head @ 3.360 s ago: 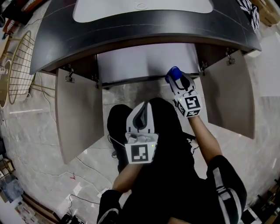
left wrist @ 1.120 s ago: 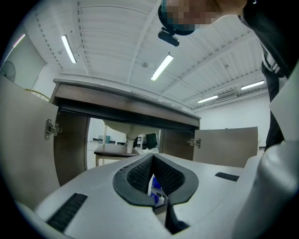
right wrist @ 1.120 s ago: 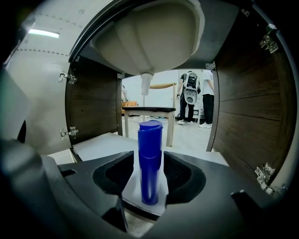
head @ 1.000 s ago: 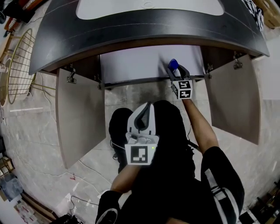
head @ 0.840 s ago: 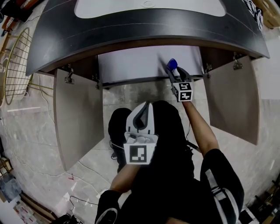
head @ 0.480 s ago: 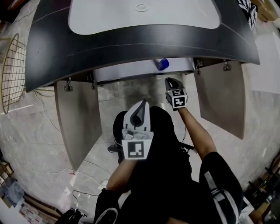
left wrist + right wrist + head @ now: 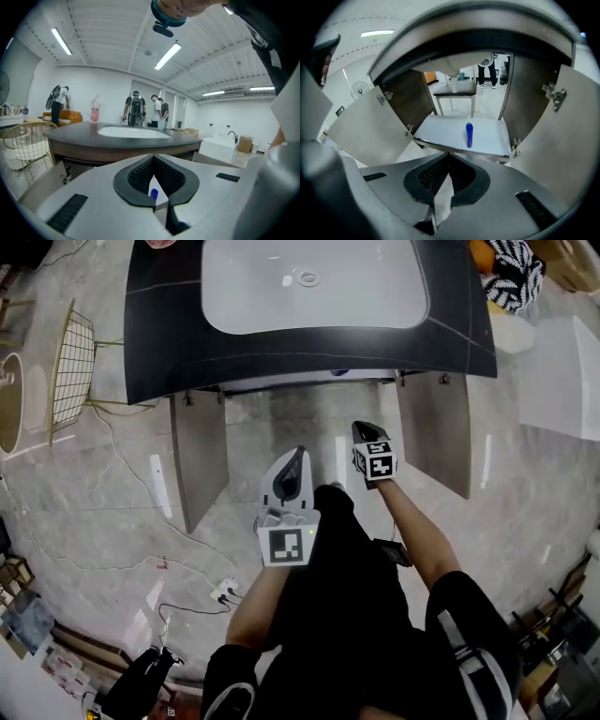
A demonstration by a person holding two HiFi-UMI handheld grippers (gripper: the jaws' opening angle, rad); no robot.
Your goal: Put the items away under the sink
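I am holding my right gripper (image 7: 362,428) clenched and empty. Its jaws have just been closing with nothing between them, and the pads are meeting at the tips. It is pointing down toward the open cabinet under the sink (image 7: 309,282), which is lying at twelve o'clock from me.

In the right gripper view the blue bottle (image 7: 469,134) is sitting on the white shelf (image 7: 440,127) inside that cabinet. It is at twelve o'clock from my jaw tips, well apart from them and nearer the shelf's right side. One cabinet door (image 7: 363,126) is standing open at nine o'clock of the bottle, and the other door (image 7: 562,117) at three o'clock.

I am carrying my left gripper (image 7: 297,455) clenched on nothing too, its pads touching. In the head view it is hanging at eight o'clock of the right one, closer to my body, and it is aiming across the dark counter (image 7: 93,138).
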